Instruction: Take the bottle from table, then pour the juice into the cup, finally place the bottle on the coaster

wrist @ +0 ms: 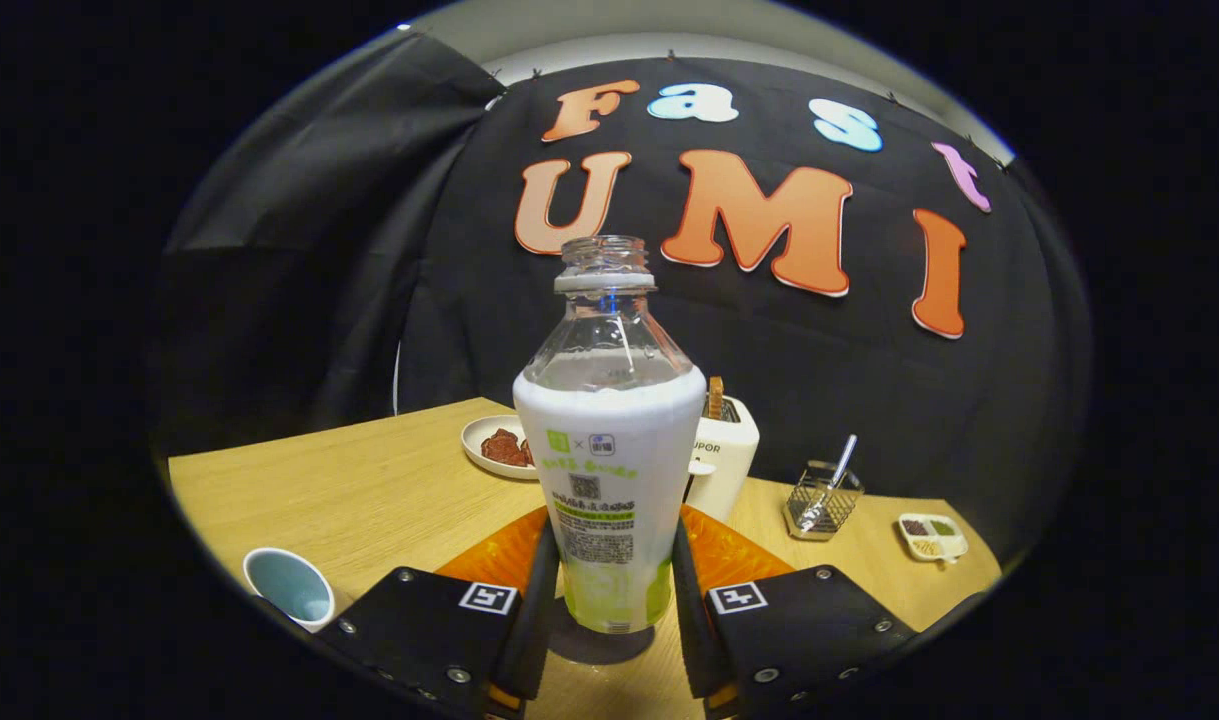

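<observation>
Table (pixel 389 480): fingers (pixel 609 600) clamping labelled bottle (pixel 609 470)

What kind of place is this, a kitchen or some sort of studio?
Probably a staged booth set up like a dining table: black cloth wall, wooden table with food plate, cup, and a bottle held in the claw.

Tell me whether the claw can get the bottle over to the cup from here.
Probably yes. The claw is shut on the uncapped bottle, which appears lifted above a round dark patch under it. The cup stands open side up, just beside the left finger, with bare table between.
</observation>
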The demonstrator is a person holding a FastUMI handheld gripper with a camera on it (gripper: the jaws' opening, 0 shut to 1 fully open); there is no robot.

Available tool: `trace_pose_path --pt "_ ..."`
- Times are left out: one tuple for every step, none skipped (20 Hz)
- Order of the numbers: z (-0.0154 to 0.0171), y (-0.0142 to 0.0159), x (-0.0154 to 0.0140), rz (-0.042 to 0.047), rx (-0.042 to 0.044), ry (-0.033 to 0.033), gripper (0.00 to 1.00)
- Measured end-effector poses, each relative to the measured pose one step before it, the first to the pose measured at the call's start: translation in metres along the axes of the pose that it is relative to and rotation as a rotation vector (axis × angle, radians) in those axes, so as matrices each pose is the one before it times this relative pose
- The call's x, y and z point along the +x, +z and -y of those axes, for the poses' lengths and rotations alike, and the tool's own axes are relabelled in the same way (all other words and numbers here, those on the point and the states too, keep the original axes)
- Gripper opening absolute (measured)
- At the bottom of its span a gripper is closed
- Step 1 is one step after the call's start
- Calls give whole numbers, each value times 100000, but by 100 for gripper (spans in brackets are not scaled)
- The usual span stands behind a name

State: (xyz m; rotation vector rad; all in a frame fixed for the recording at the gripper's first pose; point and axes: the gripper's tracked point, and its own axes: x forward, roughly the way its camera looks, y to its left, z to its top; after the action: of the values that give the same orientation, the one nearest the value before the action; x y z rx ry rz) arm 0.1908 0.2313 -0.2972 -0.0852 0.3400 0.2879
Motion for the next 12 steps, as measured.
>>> trace_pose_path --pt "-137 -500 327 -1348 2704 933 55" --pt "-120 -456 140 -1044 1679 497 55" --pt "-153 -417 34 -1483 866 260 55" --pt "-74 -416 240 -1219 371 -63 55" --pt "-78 -314 243 -1094 319 251 55" --pt "-117 -313 136 -668 329 254 55" --pt "-27 -221 199 -571 178 330 55" --pt "76 -222 204 -361 -12 -318 55" --pt "116 -333 196 -471 279 -407 55" --pt "87 -444 229 -885 314 -695 55" --pt "-46 -421 110 -718 819 18 55" --pt "-46 -210 230 -602 509 295 55"
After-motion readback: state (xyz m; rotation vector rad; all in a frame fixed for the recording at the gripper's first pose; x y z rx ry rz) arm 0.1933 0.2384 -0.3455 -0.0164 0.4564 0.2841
